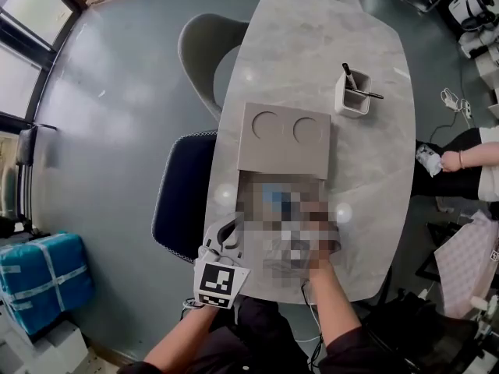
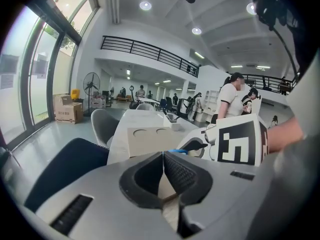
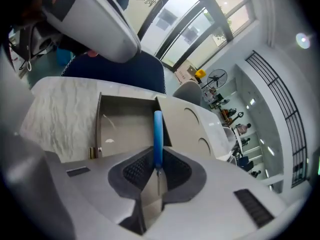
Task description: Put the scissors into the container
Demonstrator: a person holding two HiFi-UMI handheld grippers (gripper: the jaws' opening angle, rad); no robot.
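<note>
In the right gripper view my right gripper (image 3: 156, 160) is shut on the scissors (image 3: 158, 131). Their blue handle sticks out forward between the pads, and a thin metal part shows below it. They hang over the open end of a grey box container (image 3: 98, 126), whose lid (image 3: 187, 129) with two round recesses is slid back. The head view shows the same lid (image 1: 284, 137) mid-table; a blurred patch hides the right gripper and the scissors there. My left gripper (image 1: 228, 230) rests at the table's near left edge, jaws shut on nothing, as the left gripper view (image 2: 163, 156) shows.
A white holder (image 1: 352, 93) with pens stands at the table's far right. A dark blue chair (image 1: 178, 201) and a grey chair (image 1: 204, 53) stand along the left side. A person (image 1: 461, 162) sits off the right edge. A blue bundle (image 1: 43, 275) lies on the floor.
</note>
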